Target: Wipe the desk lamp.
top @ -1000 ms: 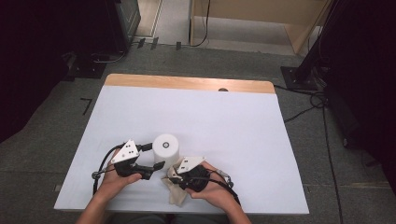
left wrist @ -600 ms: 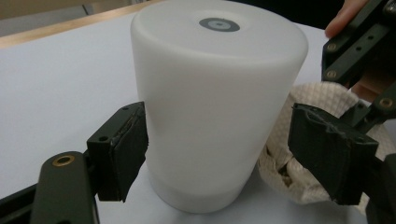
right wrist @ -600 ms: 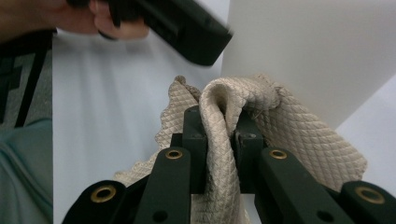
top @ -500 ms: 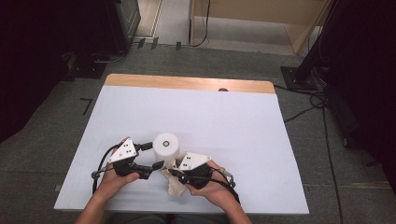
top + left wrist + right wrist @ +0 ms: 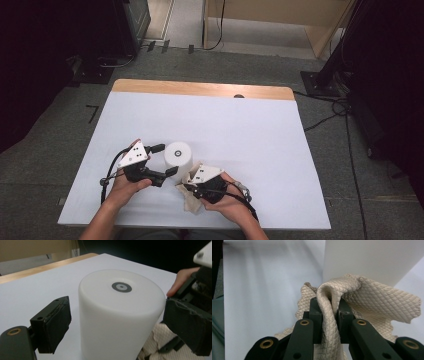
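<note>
The white cylinder (image 5: 178, 156) stands upright low and left of centre in the high view, on the white table (image 5: 250, 130). The left gripper (image 5: 166, 160) has its 2 jaws spread wide, 1 on each side of the cylinder; in the left gripper view both pads stand off its wall with bare table showing in the gap on the left, so nothing is gripped yet. The right gripper (image 5: 329, 307) has its jaws pinched on a fold of the beige quilted cloth (image 5: 367, 297), which bunches against the foot of the cylinder at the upper right of the right gripper view.

The step in hand looks like steadying the cylinder so the cloth can wipe it. To do it well, the left jaws should close evenly at mid-height, both pads meeting the wall together, so the cylinder is not nudged sideways or tipped. The grip should be firm but gentle, since the smooth wall may slip. The cloth should be pressed flat to the wall with a broad face, not the pinched ridge. Whether the cloth already touches the cylinder is hard to tell; it appears to rest just beside the base. Keep the 2 grippers from colliding, as they sit close together.
</note>
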`<control>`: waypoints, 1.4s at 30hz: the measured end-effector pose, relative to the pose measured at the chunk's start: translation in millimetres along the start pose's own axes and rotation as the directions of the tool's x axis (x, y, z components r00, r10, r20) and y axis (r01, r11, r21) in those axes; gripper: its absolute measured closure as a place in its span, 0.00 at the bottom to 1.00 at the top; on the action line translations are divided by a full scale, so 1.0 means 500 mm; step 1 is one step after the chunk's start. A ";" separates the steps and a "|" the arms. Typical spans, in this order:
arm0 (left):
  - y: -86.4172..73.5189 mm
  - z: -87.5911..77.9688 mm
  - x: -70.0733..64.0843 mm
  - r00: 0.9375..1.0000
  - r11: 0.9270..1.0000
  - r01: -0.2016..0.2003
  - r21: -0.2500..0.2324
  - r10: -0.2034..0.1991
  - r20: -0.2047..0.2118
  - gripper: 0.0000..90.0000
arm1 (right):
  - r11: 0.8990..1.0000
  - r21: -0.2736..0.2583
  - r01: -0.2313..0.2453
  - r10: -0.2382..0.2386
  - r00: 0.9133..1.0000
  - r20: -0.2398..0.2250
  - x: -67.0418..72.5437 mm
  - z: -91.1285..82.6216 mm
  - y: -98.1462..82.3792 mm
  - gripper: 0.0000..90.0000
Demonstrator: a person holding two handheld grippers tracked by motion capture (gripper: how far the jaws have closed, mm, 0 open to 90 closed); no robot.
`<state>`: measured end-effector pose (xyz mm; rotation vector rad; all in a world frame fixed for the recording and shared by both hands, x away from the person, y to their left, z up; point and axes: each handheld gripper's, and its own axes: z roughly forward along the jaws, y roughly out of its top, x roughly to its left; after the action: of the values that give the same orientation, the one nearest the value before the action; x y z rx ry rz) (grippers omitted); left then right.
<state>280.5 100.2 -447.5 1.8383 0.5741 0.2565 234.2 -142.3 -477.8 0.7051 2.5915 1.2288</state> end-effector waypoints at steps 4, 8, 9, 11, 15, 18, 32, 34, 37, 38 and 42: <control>0.006 0.013 0.000 1.000 1.000 -0.005 0.009 0.004 0.027 0.09 | 1.000 -0.013 -0.023 0.023 1.000 -0.009 0.004 0.007 -0.007 0.88; 0.009 0.021 0.002 0.999 1.000 -0.014 0.015 0.014 0.035 0.10 | 0.998 -0.033 -0.047 0.047 0.999 -0.005 0.000 0.008 -0.008 0.88; 0.010 0.021 0.003 0.999 1.000 -0.014 0.017 0.013 0.039 0.10 | 0.998 -0.036 -0.051 0.051 0.999 -0.004 0.000 0.010 -0.008 0.88; 0.009 0.022 0.005 0.999 1.000 -0.011 0.013 0.011 0.041 0.10 | 0.998 -0.039 -0.047 0.047 0.999 0.001 0.002 0.018 -0.008 0.88; 0.009 0.023 0.005 0.999 1.000 -0.008 0.014 0.007 0.039 0.09 | 0.999 -0.025 -0.047 0.047 0.999 -0.003 0.006 0.034 -0.008 0.88; 0.008 0.024 0.004 0.999 1.000 -0.010 0.021 0.010 0.033 0.09 | 0.999 -0.025 -0.044 0.044 0.999 0.001 0.004 0.032 -0.006 0.88; 0.005 0.028 0.005 1.000 0.999 -0.009 0.043 0.009 0.006 0.14 | 0.994 -0.106 0.003 0.002 0.999 0.049 -0.014 -0.027 0.026 0.87; 0.005 0.030 0.005 1.000 0.999 -0.008 0.044 0.008 0.001 0.15 | 0.993 -0.114 0.012 -0.005 0.998 0.061 -0.017 -0.040 0.033 0.87; 0.004 0.033 0.003 1.000 0.998 -0.010 0.055 0.011 -0.017 0.15 | 0.991 -0.130 0.013 -0.003 0.997 0.079 -0.023 -0.055 0.041 0.87; 0.004 0.034 0.003 1.000 0.998 -0.005 0.056 0.006 -0.017 0.15 | 0.991 -0.136 0.008 0.003 0.997 0.080 -0.024 -0.058 0.042 0.87; 0.004 0.033 0.007 1.000 0.999 0.004 0.051 -0.004 -0.005 0.12 | 0.993 -0.119 -0.002 0.009 0.998 0.062 -0.028 -0.045 0.029 0.87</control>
<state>291.5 88.0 -451.4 1.8862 0.5921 0.2455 243.3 -156.4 -452.7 0.7158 2.4450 1.3280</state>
